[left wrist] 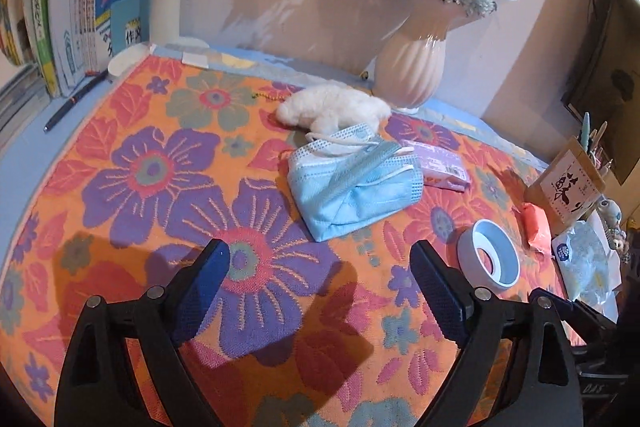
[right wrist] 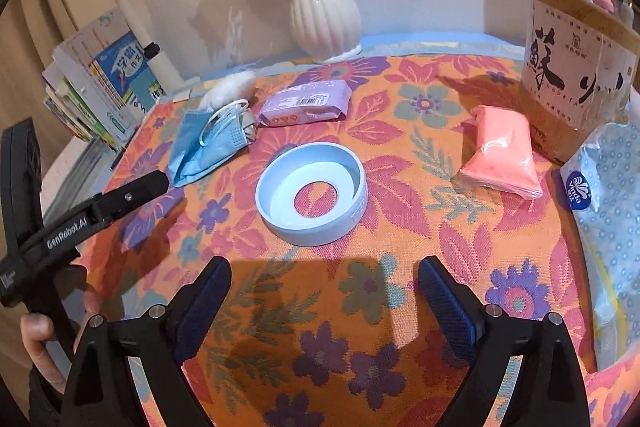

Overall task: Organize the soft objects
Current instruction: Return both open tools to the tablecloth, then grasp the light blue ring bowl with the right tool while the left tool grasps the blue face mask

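Lying flat, blue face mask [left wrist: 352, 183] runs diagonally across floral cloth [left wrist: 160, 187].

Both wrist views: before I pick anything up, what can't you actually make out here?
- White plush toy: front covered by the blue face masks in the left view; mostly hidden behind them in the right.
- Purple packet: print too small to read.
- Tissue pack: cut off by the right edge, right view.

Probably a home desk: schoolbooks [left wrist: 100, 7], flower vase [left wrist: 412, 67], floral cloth [left wrist: 160, 187].
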`<state>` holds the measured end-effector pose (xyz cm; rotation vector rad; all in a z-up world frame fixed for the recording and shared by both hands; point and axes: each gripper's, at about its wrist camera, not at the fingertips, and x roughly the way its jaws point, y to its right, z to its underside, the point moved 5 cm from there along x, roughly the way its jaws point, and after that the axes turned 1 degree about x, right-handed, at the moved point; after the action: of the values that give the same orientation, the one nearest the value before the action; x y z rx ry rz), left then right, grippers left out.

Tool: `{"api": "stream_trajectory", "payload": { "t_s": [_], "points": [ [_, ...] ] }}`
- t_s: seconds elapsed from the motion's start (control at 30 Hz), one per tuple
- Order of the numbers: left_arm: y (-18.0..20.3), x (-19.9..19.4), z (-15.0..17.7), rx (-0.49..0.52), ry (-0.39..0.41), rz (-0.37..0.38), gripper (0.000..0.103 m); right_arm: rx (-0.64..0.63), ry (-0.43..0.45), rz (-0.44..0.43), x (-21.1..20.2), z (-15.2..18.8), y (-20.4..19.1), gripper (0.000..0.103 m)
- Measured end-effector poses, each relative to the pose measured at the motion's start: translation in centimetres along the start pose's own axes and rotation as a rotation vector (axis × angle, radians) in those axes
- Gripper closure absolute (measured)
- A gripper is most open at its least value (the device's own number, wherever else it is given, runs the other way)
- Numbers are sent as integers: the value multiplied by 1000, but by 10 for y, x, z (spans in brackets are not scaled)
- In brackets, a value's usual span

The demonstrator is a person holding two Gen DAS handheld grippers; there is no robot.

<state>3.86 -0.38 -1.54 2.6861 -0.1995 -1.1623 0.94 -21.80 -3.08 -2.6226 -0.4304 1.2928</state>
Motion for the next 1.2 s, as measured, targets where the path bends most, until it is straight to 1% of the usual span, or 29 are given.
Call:
{"api": "stream_trajectory", "payload": {
  "t_s": [0.13, 0.27, 0.43, 0.57, 0.73, 0.93, 1.0, 1.03, 1.07, 1.1, 1.13, 1.2],
  "points": [
    [-1, 5, 0, -6, -26, 14, 12, -17, -9, 15, 2, 0, -3, 5],
    [-6, 3, -1, -25, -7, -60, 12, -5, -7, 16, 2, 0, 0, 4],
    [-5, 6, 0, -16, -22, -53, 12, -20, -11, 41, 4, 1, -2, 4],
    [-1, 13, 4, 10, -72, -44, 12, -26, -19, 47, 6, 0, -2, 4],
    [2, 12, 6, 35, -79, -38, 12, -31, -20, 66, 7, 1, -2, 4],
    [2, 11, 7, 45, -80, -49, 12, -63, -31, 120, 10, 3, -7, 4],
    [2, 13, 7, 53, -100, -56, 12, -65, -59, 135, 12, 2, -6, 3],
    [4, 13, 9, 75, -116, -74, 12, -60, -82, 146, 14, 2, -5, 2],
    [7, 13, 10, 97, -135, -82, 12, -60, -109, 155, 16, 2, -5, 0],
    [9, 12, 10, 117, -153, -89, 12, -71, -147, 173, 18, 1, -7, 0],
    [12, 10, 10, 135, -168, -95, 12, -103, -197, 206, 23, 0, -11, 0],
    [19, 4, 3, 158, -167, -82, 12, -116, -237, 229, 30, -8, -15, 0]
  ]
}}
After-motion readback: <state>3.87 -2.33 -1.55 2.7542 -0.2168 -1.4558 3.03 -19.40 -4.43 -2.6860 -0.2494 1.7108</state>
